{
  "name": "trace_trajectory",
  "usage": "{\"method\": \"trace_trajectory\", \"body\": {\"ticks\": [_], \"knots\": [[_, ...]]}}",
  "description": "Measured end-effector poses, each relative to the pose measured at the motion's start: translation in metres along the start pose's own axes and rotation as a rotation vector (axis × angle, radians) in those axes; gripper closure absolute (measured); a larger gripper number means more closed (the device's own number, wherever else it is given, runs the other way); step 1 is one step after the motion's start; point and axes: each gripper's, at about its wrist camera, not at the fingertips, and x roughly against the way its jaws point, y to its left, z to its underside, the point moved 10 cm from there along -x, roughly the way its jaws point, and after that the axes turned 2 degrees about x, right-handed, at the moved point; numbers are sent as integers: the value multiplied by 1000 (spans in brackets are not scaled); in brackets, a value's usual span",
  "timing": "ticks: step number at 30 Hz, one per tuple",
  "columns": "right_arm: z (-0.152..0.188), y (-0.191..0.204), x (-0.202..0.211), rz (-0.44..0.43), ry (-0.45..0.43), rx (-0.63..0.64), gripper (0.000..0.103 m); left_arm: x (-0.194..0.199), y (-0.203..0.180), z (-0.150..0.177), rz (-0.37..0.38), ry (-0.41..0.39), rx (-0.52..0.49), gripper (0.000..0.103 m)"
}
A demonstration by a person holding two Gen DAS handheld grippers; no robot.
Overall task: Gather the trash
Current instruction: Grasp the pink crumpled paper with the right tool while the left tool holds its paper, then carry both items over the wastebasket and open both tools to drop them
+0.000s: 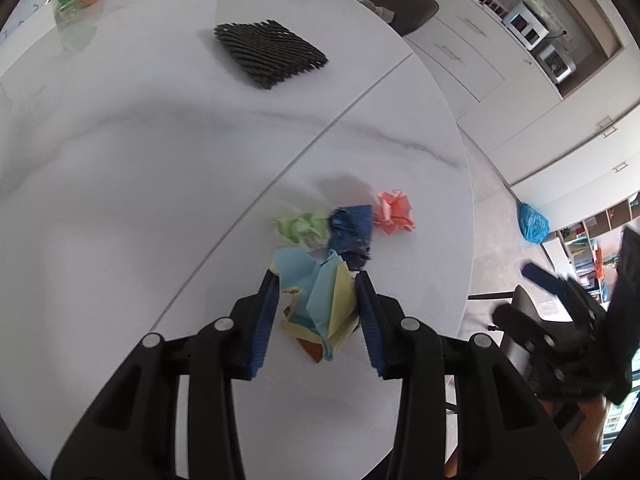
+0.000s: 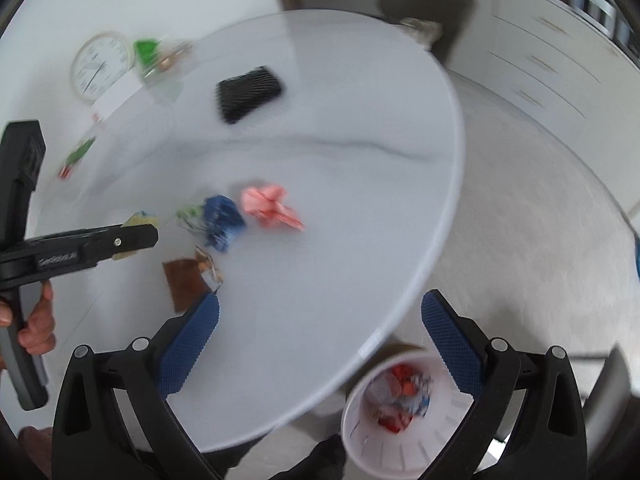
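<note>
Two hand-held grippers: left hand-held gripper (image 1: 316, 280) clenched on blue-yellow paper wad (image 1: 320, 300); right hand-held gripper (image 2: 320, 340) released, empty, trash bin (image 2: 404, 412) at its 5 o'clock, beside bench (image 2: 320, 128).

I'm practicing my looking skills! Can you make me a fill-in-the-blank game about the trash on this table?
1. The left hand-held gripper is squeezing a wad of blue and ____ paper.
2. The crumpled paper ball nearest the table edge is ____.
3. The bin under the table edge is colored ____.
4. The right hand-held gripper is holding ____.

Missing words: yellow; pink; white; nothing
</note>
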Motion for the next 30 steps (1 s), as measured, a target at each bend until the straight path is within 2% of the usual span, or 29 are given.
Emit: {"method": "trace_trajectory", "body": {"ticks": [5, 10, 13, 16, 21, 24, 25, 26, 30], "knots": [[-28, 25, -40, -65, 56, 246, 3, 11, 13, 7, -39, -4, -26, 64], [-35, 41, -76, -62, 168, 518, 13, 16, 20, 21, -73, 10, -75, 64], [-36, 44, -92, -49, 222, 607, 18, 14, 24, 29, -90, 23, -96, 64], [-39, 47, -101, -52, 247, 631, 22, 11, 27, 34, -100, 36, -108, 64], [-42, 56, -110, -80, 275, 636, 33, 12, 29, 38, -92, 41, -108, 64], [-49, 61, -110, -89, 273, 629, 49, 11, 28, 37, -96, 40, -121, 64], [-51, 62, -110, -87, 271, 623, 62, 10, 27, 36, -97, 39, -123, 64], [-56, 66, -113, -82, 273, 618, 67, 10, 26, 36, -94, 38, -123, 64], [-61, 67, -115, -77, 279, 592, 71, 10, 23, 36, -90, 39, -124, 64]]}}
